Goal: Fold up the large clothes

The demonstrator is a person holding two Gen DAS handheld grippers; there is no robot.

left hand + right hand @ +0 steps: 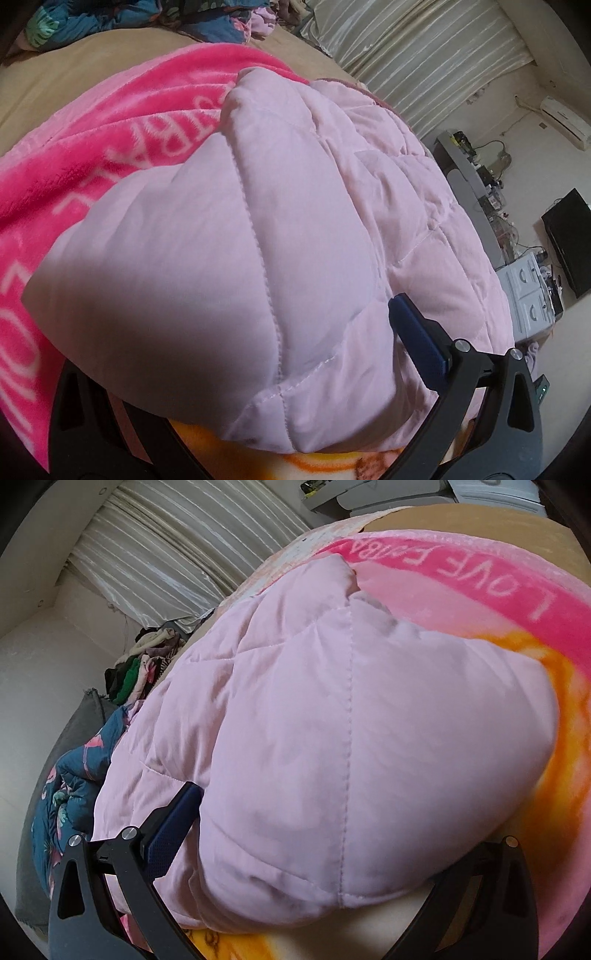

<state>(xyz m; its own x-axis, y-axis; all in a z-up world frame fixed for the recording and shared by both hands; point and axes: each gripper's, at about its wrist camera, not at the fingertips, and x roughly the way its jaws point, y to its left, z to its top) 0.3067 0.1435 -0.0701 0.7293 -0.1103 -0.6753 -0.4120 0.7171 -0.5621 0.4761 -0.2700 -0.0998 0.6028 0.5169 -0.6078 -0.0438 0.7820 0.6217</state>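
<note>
Padding is what fills both wrist views: a pale pink quilted jacket [280, 206] lies bunched on a bright pink fleece blanket [92, 122] with white lettering, spread over a tan bed, and a puffy folded corner of it bulges up between the fingers of each tool. The right gripper [325, 853] has its jaws spread wide around that thick fold; the blue-padded left finger [173, 823] lies against the cloth at one side, while the other finger's tip is hidden under the bulge, so the pictures do not show a true pinch, and I judge it loose rather than clamped. The left gripper [236, 343] also straddles a bulky fold, one blue pad [417, 332] showing beside the fabric and the other lost beneath it; whether it bites down cannot be told. Both tools point down at the same end of the garment, likely so that the wide hem can be handled evenly from two sides. A heap of other clothes [144, 672] waits at the far edge of the bed
</note>
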